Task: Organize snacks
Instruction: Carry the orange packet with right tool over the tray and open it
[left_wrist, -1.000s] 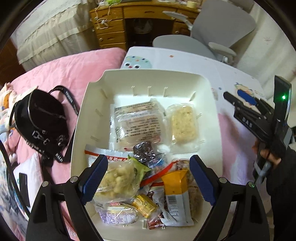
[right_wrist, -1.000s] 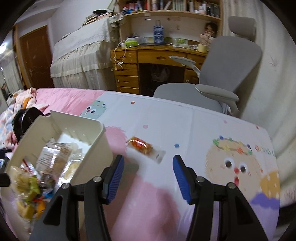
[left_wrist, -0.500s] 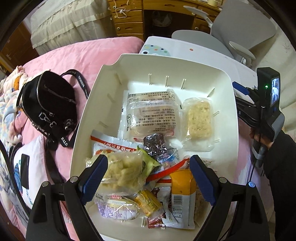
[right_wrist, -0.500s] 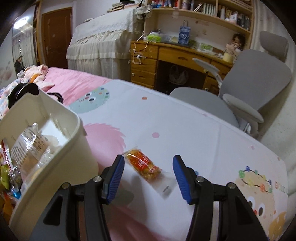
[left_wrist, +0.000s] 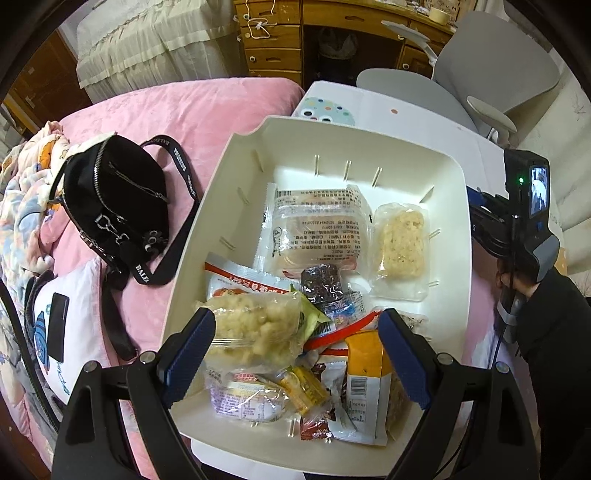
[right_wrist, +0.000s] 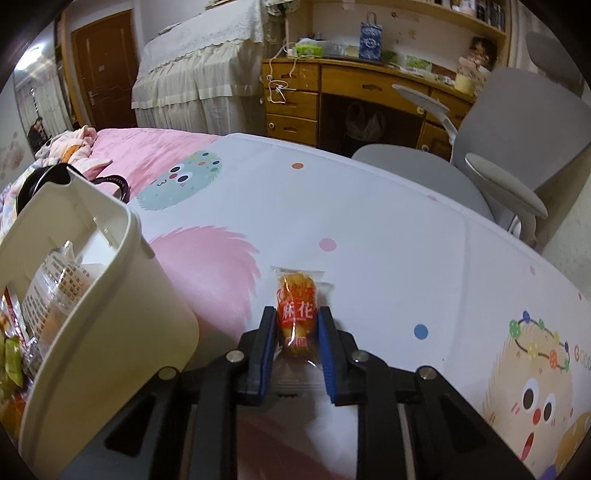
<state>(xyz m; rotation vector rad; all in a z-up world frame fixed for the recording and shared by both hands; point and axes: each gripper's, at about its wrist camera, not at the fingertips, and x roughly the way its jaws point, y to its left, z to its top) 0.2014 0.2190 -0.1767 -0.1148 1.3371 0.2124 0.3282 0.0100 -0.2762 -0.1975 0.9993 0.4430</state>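
A white bin (left_wrist: 221, 206) lies below my left gripper (left_wrist: 297, 321), whose blue fingers stand wide open over a pile of wrapped snacks: a puffed-rice bag (left_wrist: 255, 328), a yellow packet (left_wrist: 365, 373), a clear bun pack (left_wrist: 314, 229) and a rice cake (left_wrist: 402, 240). The fingers touch none of them. On the patterned bed sheet right of the bin (right_wrist: 110, 295), my right gripper (right_wrist: 297, 314) is closing its jaws. Between them is an orange snack packet (right_wrist: 297, 288), with both pads pressed against its sides. The packet still rests on the sheet.
A black shoulder bag (left_wrist: 114, 199) lies on the pink cover left of the bin. A grey office chair (right_wrist: 517, 147) and a wooden desk (right_wrist: 351, 85) stand beyond the bed's far edge. A person's hand (left_wrist: 517, 280) holds the right gripper's handle beside the bin.
My right gripper came down and forward to the orange packet, and its jaws closed from wide apart onto it. The left gripper stayed open over the bin, rolling slightly.
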